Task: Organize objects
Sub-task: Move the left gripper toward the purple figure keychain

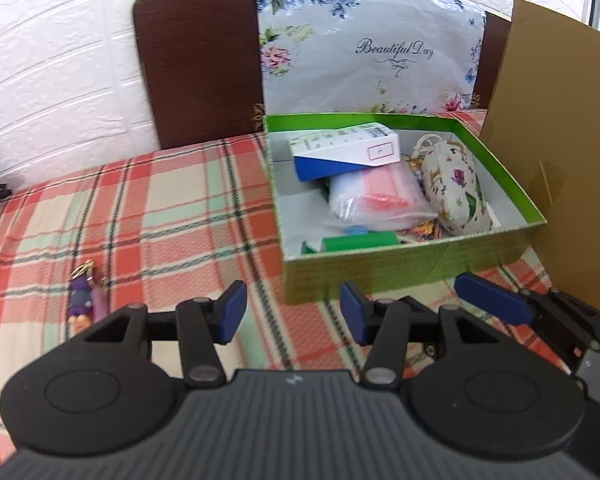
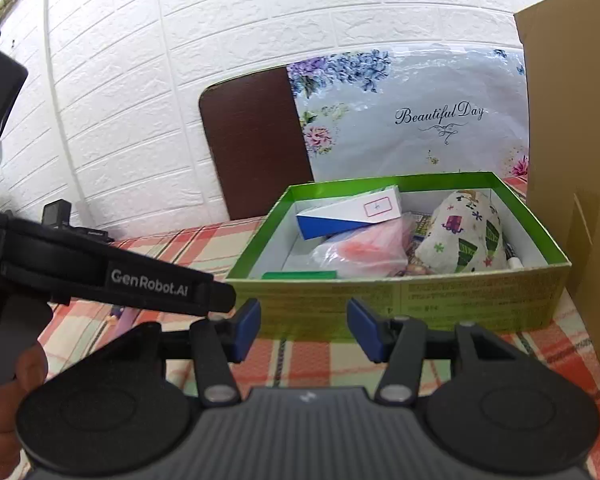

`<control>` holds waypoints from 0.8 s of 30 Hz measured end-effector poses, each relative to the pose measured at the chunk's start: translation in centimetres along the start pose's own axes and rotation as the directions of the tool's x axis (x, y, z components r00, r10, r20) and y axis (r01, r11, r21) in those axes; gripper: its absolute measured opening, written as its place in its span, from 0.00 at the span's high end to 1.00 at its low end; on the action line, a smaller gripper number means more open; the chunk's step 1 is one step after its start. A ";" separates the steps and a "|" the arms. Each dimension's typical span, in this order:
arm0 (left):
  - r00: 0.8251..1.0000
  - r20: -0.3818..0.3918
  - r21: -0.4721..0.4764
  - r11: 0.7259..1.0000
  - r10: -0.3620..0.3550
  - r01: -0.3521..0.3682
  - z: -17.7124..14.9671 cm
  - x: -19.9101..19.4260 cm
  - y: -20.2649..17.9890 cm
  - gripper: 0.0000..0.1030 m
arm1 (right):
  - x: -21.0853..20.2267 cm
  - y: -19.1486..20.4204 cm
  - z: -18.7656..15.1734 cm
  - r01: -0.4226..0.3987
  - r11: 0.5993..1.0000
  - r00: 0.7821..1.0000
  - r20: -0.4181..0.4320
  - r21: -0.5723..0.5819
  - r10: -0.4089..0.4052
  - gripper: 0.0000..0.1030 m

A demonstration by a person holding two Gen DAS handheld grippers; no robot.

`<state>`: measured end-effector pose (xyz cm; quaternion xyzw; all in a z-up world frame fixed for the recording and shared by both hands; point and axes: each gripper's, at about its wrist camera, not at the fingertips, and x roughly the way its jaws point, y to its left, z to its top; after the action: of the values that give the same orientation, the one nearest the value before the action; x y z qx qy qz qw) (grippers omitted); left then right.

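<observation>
1. Green box [image 1: 412,268] sits on the plaid tablecloth [image 1: 160,216], at the right part of the table, its lid off and its inside white. A brown cardboard sheet [image 1: 556,152] stands just beside its right wall.
2. Contents, seen from both wrist views: a blue-and-white carton [image 1: 344,152] lies tilted at the back left; a clear plastic bag with pink contents [image 1: 376,200] lies under and in front of it; a white patterned pouch [image 1: 456,188] leans along the right side; a flat green item [image 1: 360,242] lies against the front wall. Smaller things under these are too hidden to name.
3. Behind the box a floral panel reading "Beautiful Day" [image 1: 380,56] leans against a dark brown board [image 1: 196,68], which stands against the white brick-pattern wall [image 1: 52,72].
4. Left gripper [image 1: 294,312]: jaws partly apart, nothing between the blue pads, tablecloth visible through the gap. It hangs above the cloth just in front of the box's front-left corner, not touching the box.
5. Right gripper [image 2: 304,330]: jaws partly apart, nothing between them. It points at the box's front wall from just in front, clear of it. In the left wrist view its blue finger [image 1: 492,298] shows to the right.
6. A small purple doll keychain [image 1: 85,300] lies on the cloth, well to the left of the box, outside it.
7. A person's fingers [image 2: 28,364] show at the left edge of the right wrist view, on the left gripper's handle.
</observation>
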<state>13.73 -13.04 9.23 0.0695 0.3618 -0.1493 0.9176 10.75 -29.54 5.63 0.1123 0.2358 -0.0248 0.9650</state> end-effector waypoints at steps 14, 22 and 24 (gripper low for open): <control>0.997 0.056 -0.002 0.998 0.059 -0.059 -2.4 -3.3 1.1 0.45 | -3.5 -0.2 -0.9 0.044 0.998 0.999 0.014 0.042 -0.045 0.50; 0.993 0.071 0.011 0.996 0.090 -0.091 -3.9 -4.4 1.5 0.42 | -6.1 0.2 -0.8 0.047 0.995 0.995 0.081 0.091 -0.055 0.50; 0.993 0.075 0.011 0.995 0.094 -0.095 -4.2 -4.7 1.7 0.40 | -6.7 0.7 -0.7 0.047 0.995 0.993 0.101 0.092 -0.056 0.49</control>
<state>8.29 -9.36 9.42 0.0877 0.3225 -0.1106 0.9360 4.56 -28.70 8.24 0.1479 0.1868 -0.0660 0.9690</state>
